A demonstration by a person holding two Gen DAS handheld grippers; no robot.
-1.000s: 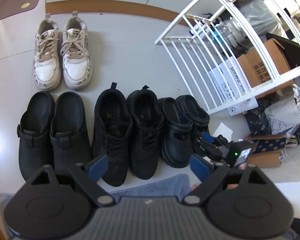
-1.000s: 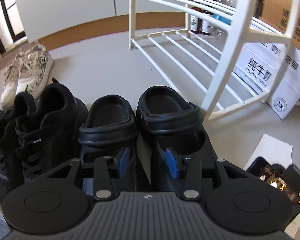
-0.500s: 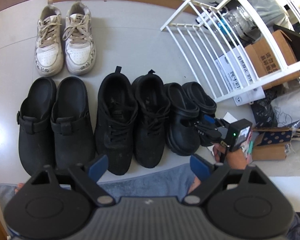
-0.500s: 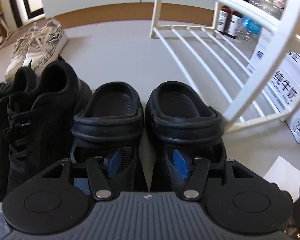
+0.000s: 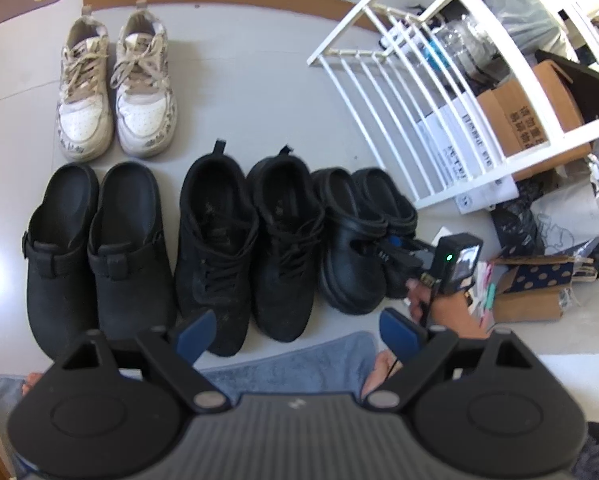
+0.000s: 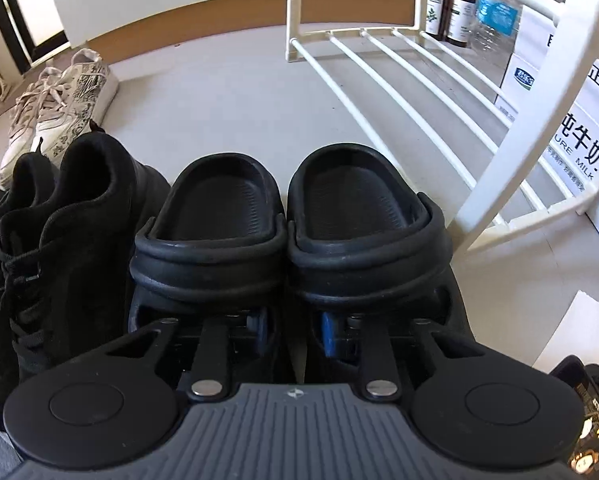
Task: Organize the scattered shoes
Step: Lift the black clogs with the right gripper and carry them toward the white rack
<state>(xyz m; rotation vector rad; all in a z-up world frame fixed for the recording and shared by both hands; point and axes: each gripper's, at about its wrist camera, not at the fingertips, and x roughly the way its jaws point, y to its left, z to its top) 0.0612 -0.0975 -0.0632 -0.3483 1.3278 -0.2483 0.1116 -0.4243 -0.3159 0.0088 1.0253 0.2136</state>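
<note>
Shoes stand paired on the pale floor: white sneakers (image 5: pixel 115 88) at the back, then a front row of black clogs (image 5: pixel 95 240), black lace-up sneakers (image 5: pixel 251 240) and black sandals (image 5: pixel 359 236). My left gripper (image 5: pixel 295 328) hangs open above the near edge of that row with nothing in it. My right gripper (image 6: pixel 294 330) has one blue pad inside each black sandal (image 6: pixel 287 220), and its jaws are closing on the two touching inner walls. The left wrist view shows that right gripper (image 5: pixel 395 246) at the sandals' toe end, held by a hand (image 5: pixel 439 308).
A white wire rack (image 5: pixel 419 92) lies tilted just right of the sandals, its post (image 6: pixel 519 140) close by. Cardboard boxes (image 5: pixel 527 120), bags, a milk carton box (image 6: pixel 579 148) and bottles (image 6: pixel 451 8) crowd the right. A blue-grey cloth (image 5: pixel 291 364) covers the near floor.
My right gripper came down closer to the sandals; its jaws widened, then narrowed with a pad inside each sandal, drawing the two together. The left gripper stays open and has barely moved.
</note>
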